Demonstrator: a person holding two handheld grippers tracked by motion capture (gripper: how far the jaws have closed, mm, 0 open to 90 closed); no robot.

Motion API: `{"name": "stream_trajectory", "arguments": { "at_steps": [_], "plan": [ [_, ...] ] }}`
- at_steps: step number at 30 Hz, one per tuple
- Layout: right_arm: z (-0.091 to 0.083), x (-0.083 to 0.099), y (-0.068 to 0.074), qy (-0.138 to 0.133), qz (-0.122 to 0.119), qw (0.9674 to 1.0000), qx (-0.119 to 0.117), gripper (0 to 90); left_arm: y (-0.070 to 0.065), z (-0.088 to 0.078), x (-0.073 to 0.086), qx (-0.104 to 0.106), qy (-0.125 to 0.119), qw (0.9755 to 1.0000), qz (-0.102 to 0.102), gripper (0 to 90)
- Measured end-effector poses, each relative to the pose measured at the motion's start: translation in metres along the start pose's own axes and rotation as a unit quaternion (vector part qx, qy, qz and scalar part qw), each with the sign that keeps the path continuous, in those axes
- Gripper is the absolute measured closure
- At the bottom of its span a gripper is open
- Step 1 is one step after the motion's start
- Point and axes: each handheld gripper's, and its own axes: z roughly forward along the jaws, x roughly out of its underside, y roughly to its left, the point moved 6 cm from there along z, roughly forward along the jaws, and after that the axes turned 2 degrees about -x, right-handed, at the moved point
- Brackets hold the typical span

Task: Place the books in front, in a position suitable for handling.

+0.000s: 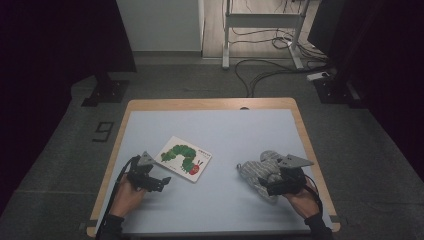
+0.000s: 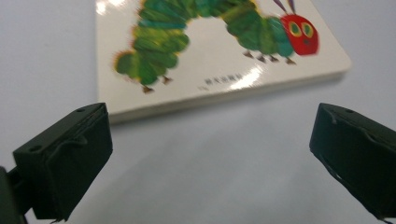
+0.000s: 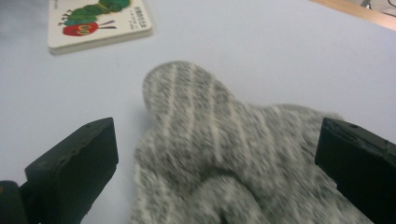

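Straddling the grey striped sock (image 3: 224, 154) near the table's (image 1: 225, 125) right edge, right gripper (image 3: 215, 158) gapes; left gripper (image 2: 210, 154) wide, facing the caterpillar book (image 2: 205, 51).

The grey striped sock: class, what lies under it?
The sock lies crumpled straight on the light blue table mat, which shows all round it. Whatever sits beneath or inside its folds is covered. The right gripper stands open over it, not pressing it.

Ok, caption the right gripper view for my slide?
Open right claw over a grey striped sock, picture book beyond.
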Motion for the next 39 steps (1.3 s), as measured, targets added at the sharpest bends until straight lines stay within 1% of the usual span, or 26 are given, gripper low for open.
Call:
{"name": "stream_trajectory", "arguments": {
  "at_steps": [2,4,6,10,13,16,17,23,26,31,34,36,39],
  "plan": [
    [0.003,-0.004,0.004,-0.003,-0.006,1.0000,-0.004,0.0,0.004,0.002,-0.003,-0.002,0.002,1.0000,0.001,0.0],
    [0.006,-0.009,0.010,-0.005,-0.011,0.9999,-0.012,0.0,0.008,0.004,-0.006,-0.006,0.004,0.9999,0.007,0.0],
    [0.010,-0.012,0.014,-0.008,-0.014,0.9997,-0.016,0.0,0.011,0.006,-0.010,-0.002,0.001,1.0000,0.007,0.0],
    [0.018,-0.021,0.026,-0.011,-0.023,0.9992,-0.030,0.0,0.017,0.010,-0.014,0.001,0.005,0.9999,0.013,0.0],
    [0.024,-0.027,0.033,-0.014,-0.032,0.9987,-0.038,0.0,0.020,0.014,-0.017,0.012,0.001,0.9999,0.010,0.0],
    [0.032,-0.032,0.042,-0.013,-0.043,0.9980,-0.043,0.0,0.024,0.018,-0.016,0.012,0.004,0.9999,0.010,0.0],
    [0.035,-0.033,0.043,-0.013,-0.047,0.9980,-0.042,0.0,0.024,0.020,-0.016,0.014,0.004,0.9999,0.009,0.0],
    [0.054,-0.041,0.057,-0.011,-0.054,0.9970,-0.055,0.0,0.029,0.029,-0.011,0.025,0.016,0.9995,0.005,0.0],
    [0.064,-0.043,0.064,-0.007,-0.056,0.9965,-0.062,0.0,0.029,0.033,-0.009,0.036,0.021,0.9991,0.003,0.0],
    [0.079,-0.045,0.074,-0.001,-0.059,0.9956,-0.073,0.0,0.027,0.040,-0.006,0.045,0.027,0.9986,0.005,0.0],
    [0.086,-0.044,0.077,0.001,-0.057,0.9953,-0.079,0.0,0.025,0.041,-0.005,0.033,0.035,0.9987,0.018,0.0],
    [0.091,-0.044,0.079,0.004,-0.057,0.9950,-0.081,0.0,0.024,0.041,-0.004,0.030,0.037,0.9987,0.019,0.0],
    [0.095,-0.043,0.081,0.005,-0.053,0.9949,-0.085,0.0,0.022,0.041,-0.003,0.024,0.043,0.9984,0.028,0.0]
  ]
}}
